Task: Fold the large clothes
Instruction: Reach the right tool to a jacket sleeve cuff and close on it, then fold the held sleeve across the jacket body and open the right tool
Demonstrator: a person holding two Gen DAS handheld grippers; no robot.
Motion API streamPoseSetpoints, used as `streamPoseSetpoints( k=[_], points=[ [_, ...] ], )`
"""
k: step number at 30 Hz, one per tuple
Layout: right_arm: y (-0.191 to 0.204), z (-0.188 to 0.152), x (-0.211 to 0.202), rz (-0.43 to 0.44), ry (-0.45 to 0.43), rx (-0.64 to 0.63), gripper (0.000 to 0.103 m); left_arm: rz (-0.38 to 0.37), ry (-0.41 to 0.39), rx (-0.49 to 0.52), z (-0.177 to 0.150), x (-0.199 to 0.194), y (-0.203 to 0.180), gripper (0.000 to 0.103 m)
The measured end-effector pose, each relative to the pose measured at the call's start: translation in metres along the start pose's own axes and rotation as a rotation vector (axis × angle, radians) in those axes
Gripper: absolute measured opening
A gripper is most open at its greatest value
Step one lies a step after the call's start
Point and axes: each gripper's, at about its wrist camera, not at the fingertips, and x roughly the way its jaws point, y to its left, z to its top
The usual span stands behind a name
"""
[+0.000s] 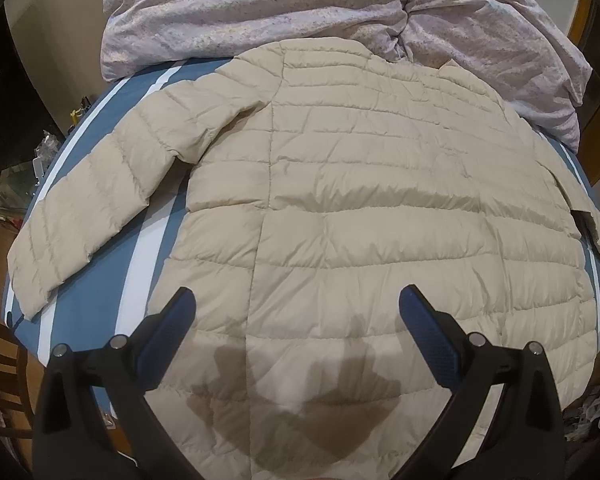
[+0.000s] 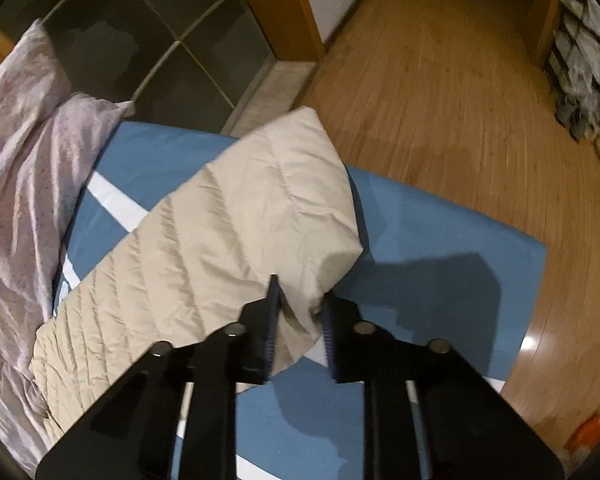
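Observation:
A beige quilted puffer jacket (image 1: 360, 200) lies spread flat, back up, on a blue bed sheet with white stripes (image 1: 84, 304). Its left sleeve (image 1: 96, 200) stretches out toward the bed's left edge. My left gripper (image 1: 298, 300) hovers open and empty above the jacket's lower hem. In the right wrist view, the jacket's other sleeve (image 2: 240, 220) is lifted off the sheet (image 2: 440, 248). My right gripper (image 2: 300, 300) is shut on the sleeve's cuff, with the fabric pinched between the fingers.
A crumpled pale lilac duvet (image 1: 340, 12) is piled at the head of the bed and shows in the right wrist view (image 2: 24, 152). The bed edge drops to a wooden floor (image 2: 460, 80). A dark wardrobe (image 2: 140, 32) stands behind. Clutter sits at the far right (image 2: 584, 60).

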Motion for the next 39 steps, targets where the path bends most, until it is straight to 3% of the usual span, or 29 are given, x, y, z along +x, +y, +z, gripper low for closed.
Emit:
streamPoseSetpoints(
  k=[6, 13, 16, 25, 31, 39],
  points=[
    [0.062, -0.008, -0.021, 0.063, -0.079, -0.176, 0.011, -0.001, 0.000, -0.017, 0.000, 0.002, 0.003, 0.101],
    [0.158, -0.044, -0.031, 0.175, -0.076, -0.392, 0.011, 0.010, -0.002, -0.040, -0.002, 0.003, 0.012, 0.101],
    [0.203, -0.073, -0.031, 0.242, -0.034, -0.480, 0.010, 0.014, -0.002, -0.055, -0.004, 0.004, 0.018, 0.101],
    [0.313, -0.213, -0.025, 0.383, 0.154, -0.774, 0.010, 0.016, -0.006, -0.099, -0.008, 0.004, 0.036, 0.101],
    [0.343, -0.276, -0.022, 0.406, 0.228, -0.884, 0.010, 0.022, -0.013, -0.127, -0.007, 0.003, 0.050, 0.101],
    [0.354, -0.307, -0.016, 0.406, 0.278, -0.905, 0.010, -0.011, -0.036, -0.110, 0.013, 0.005, 0.046, 0.101]
  ],
)
